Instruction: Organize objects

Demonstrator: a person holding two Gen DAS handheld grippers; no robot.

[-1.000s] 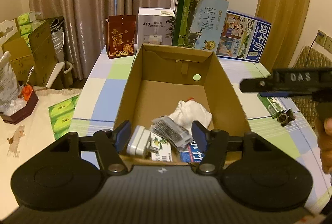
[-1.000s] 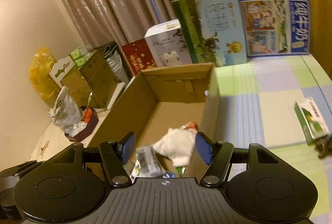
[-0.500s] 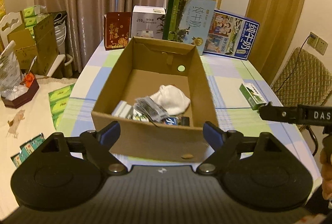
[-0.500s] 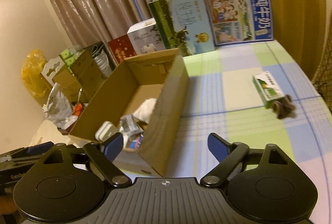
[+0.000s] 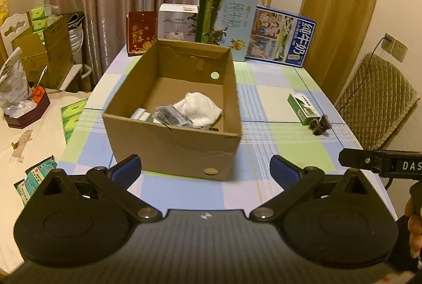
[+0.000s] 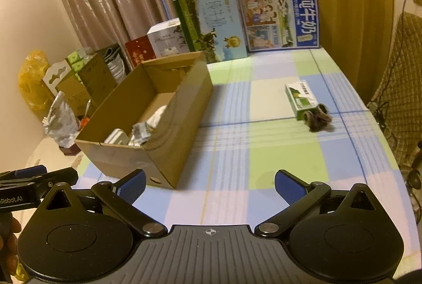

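Left gripper [image 5: 205, 169] and right gripper [image 6: 210, 181]: withdrawn from cardboard box [image 5: 168, 149], jaws now wide, empty | box: open-topped, near table's [image 6: 284, 160] left edge, holding white cloth [image 5: 200, 110] | green carton [image 6: 301, 100]: near right edge.

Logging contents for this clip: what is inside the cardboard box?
Inside the cardboard box: a white cloth, crumpled silver packets and a pale grey block. The box's near wall hides whatever else lies behind it.
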